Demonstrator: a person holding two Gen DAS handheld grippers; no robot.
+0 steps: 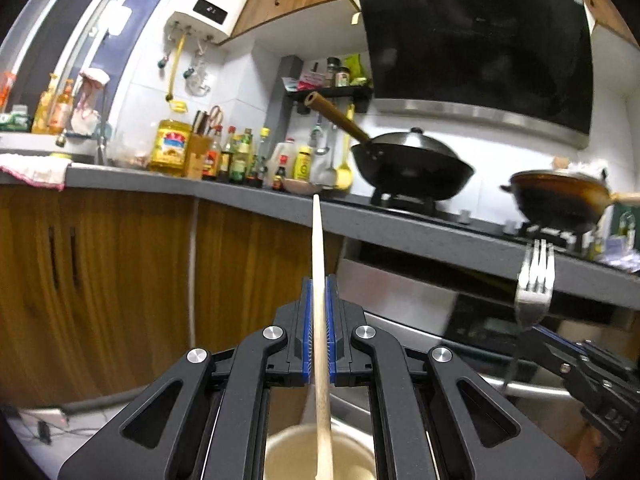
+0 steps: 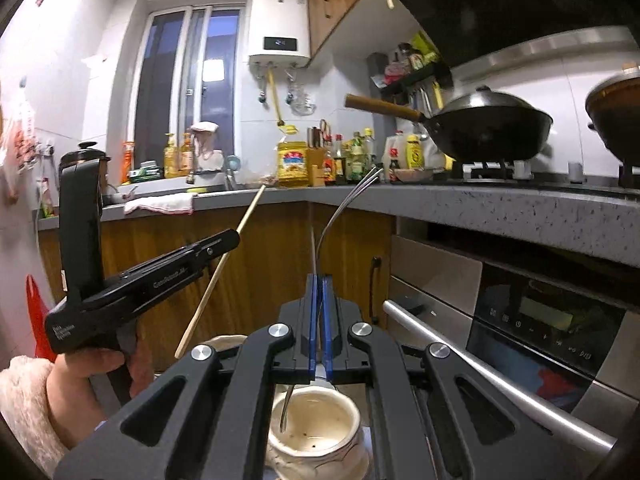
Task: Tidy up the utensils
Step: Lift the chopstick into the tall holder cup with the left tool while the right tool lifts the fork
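Observation:
My left gripper (image 1: 319,280) is shut on a pale wooden chopstick (image 1: 318,240) that points up and forward, its lower end hanging over a cream ceramic cup (image 1: 352,460) below. My right gripper (image 2: 319,278) is shut on a metal fork (image 2: 348,200), tines up and curving right; its handle end hangs over the same cup (image 2: 316,412). In the left wrist view the fork (image 1: 534,280) stands at the right, held by the right gripper (image 1: 540,330). The right wrist view shows the left gripper (image 2: 236,236) with the chopstick (image 2: 224,264), and a hand in a fluffy sleeve holding its grip.
A grey counter (image 1: 240,196) carries oil and sauce bottles (image 1: 172,148), a black wok (image 1: 412,164) and a brown pot (image 1: 560,196) on the stove. Wooden cabinet doors (image 1: 100,280) and an oven with a steel bar handle (image 2: 500,376) lie below.

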